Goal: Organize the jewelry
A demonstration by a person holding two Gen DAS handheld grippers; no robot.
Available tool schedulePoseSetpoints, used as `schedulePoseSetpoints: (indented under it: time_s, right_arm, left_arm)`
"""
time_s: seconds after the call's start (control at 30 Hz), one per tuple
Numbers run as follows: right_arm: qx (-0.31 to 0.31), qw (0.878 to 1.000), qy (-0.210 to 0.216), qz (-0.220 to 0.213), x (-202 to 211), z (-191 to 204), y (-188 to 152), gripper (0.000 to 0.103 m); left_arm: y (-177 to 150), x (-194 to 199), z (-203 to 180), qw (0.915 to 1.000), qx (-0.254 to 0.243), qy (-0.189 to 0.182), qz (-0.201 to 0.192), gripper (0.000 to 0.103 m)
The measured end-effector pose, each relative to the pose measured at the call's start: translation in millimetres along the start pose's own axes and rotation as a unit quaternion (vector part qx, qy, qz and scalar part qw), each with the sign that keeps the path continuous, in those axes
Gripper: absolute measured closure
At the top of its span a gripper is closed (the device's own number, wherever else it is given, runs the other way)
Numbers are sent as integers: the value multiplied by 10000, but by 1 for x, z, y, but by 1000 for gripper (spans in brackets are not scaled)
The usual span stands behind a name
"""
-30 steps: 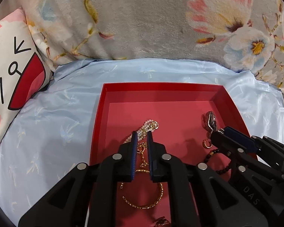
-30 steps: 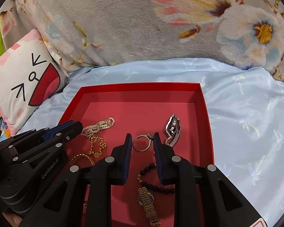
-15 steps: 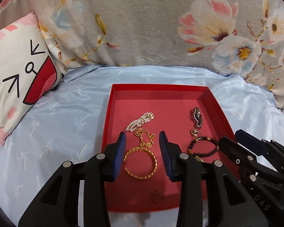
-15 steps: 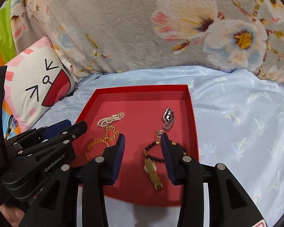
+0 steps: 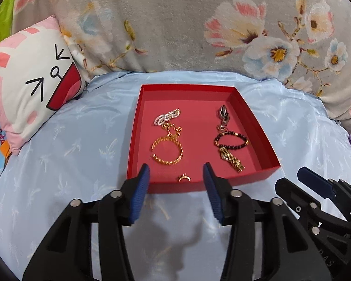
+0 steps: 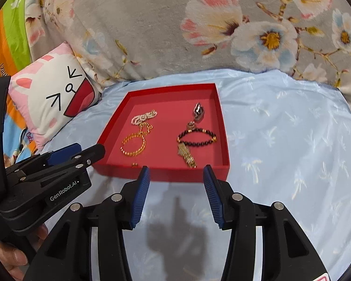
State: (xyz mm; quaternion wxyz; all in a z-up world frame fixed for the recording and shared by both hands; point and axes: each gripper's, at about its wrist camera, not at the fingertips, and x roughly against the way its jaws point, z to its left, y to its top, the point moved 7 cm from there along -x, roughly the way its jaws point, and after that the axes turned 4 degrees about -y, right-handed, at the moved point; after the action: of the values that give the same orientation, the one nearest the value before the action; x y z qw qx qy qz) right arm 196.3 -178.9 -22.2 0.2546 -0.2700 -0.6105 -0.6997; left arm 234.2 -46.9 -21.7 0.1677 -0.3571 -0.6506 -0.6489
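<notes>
At the lower centre of its own view, the left gripper [image 5: 176, 175] stands wide apart and empty, its blue pads [image 5: 141, 187] over the near wall of the red tray [image 5: 257, 126]. Inside lie a pearl bracelet [image 5: 167, 116], gold chain bracelet [image 5: 167, 151], small ring [image 5: 184, 178], black bead bracelet [image 5: 231, 139] and gold watch [image 5: 230, 158]. The right gripper [image 6: 176, 174] gapes equally wide, holding nothing, just short of the tray.

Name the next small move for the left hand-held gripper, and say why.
Probably ease the left hand-held gripper forward and down onto the small ring: it is open and empty, short of the red tray, and the ring lies loose just inside the near wall, between its fingers in view.
</notes>
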Motion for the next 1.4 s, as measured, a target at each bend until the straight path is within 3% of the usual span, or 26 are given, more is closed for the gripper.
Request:
schedulePoseSetpoints:
  time_s: [0.17, 0.3, 0.67, 1.13, 1.4]
  right_arm:
    - [-106, 9999, 4, 82, 9, -3, -13, 55]
    - [-160, 9998, -2, 101, 15, -3, -16, 49]
    - [-115, 9999, -111, 21, 16, -4, -2, 39]
    - [-38, 9997, -108, 226, -14, 6, 18, 39]
    - [-45, 9995, -128, 294, -22, 7, 17, 39]
  left_arm:
    - [-12, 11, -7, 10000, -68, -16, 35, 56]
    - [-18, 14, -10, 9999, -84, -45, 78, 54]
    - [-18, 11, -11, 9999, -90, 40, 114, 46]
    - [7, -11, 13, 9996, 42, 136, 236, 46]
    - [8, -17, 14, 9995, 30, 158, 273, 41]
